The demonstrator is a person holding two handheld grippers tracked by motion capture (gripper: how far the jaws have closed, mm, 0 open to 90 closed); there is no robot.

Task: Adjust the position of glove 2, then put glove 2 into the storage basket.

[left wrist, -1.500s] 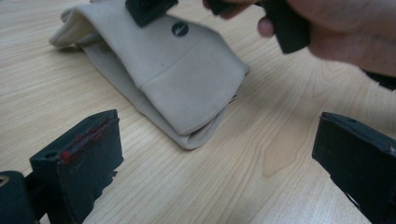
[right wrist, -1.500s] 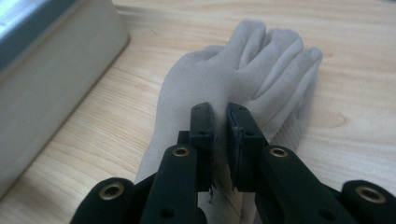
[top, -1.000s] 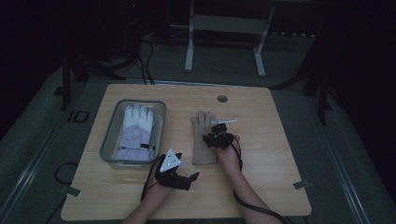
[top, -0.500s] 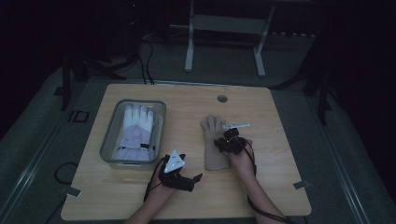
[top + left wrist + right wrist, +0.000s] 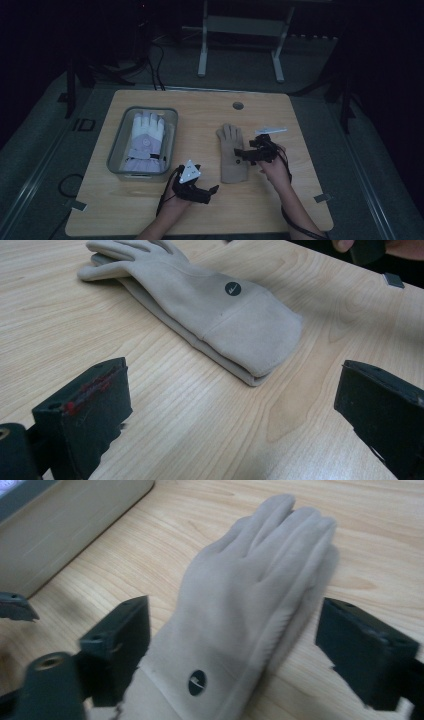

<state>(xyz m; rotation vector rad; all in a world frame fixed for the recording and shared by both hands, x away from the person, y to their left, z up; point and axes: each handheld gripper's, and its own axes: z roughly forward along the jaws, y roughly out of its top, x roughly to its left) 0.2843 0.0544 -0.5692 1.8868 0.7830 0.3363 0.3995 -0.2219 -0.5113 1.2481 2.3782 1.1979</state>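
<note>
Tan glove lies flat on the table, right of the tray. Looks soft, light, floppy — best pinched at the doubled cuff. Right gripper straddles it, jaws apart; left gripper released, empty — near the cuff.

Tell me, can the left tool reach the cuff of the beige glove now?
Probably yes: the left tool is open, facing the beige glove, with bare table between them.
</note>
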